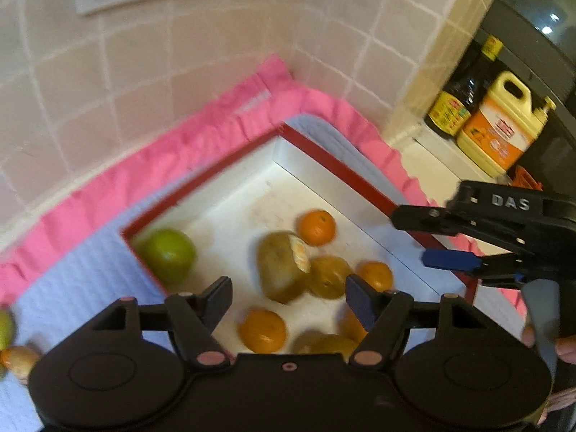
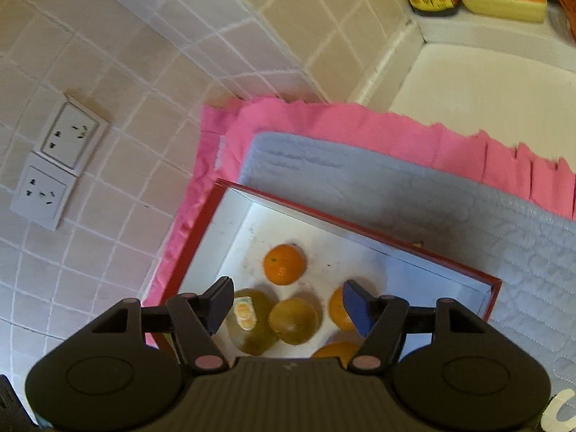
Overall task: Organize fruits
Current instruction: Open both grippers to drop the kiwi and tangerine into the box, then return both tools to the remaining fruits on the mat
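Fruits lie loose on the white floor of a red-rimmed box [image 1: 212, 176], which sits on a pale blue quilted mat [image 1: 82, 270] over a pink cloth [image 1: 201, 126] on the counter [image 2: 478, 82], pushed into the tiled corner. Inside the box, in the left wrist view, a green apple [image 1: 167, 255] rests in the near-left corner against the red rim. Toward the middle of the box a brownish-green fruit with a peeled patch [image 1: 282, 266] touches a second brownish-green fruit [image 1: 329, 277]. 1 orange [image 1: 316, 226] sits just behind that pair, nearer the box's far wall, another orange [image 1: 376, 275] is just beside the second brownish fruit, and a third orange [image 1: 262, 329] lies at the near side of the box. Outside the box, on the mat to its left, a few more fruits [image 1: 14, 352] show at the frame edge, too blurred to name. The left tool [image 1: 288, 298] hangs above the box with its jaws standing wide and nothing between them. The right tool [image 1: 414, 237] reaches in over the box's right rim, its jaws likewise apart and empty, which its own view [image 2: 284, 306] confirms. Beyond the box, on a raised ledge to the right, stand a dark bottle [image 1: 464, 97] and a yellow jug [image 1: 504, 126]. 2 wall sockets [image 2: 57, 165] sit on the tiles to the box's left.
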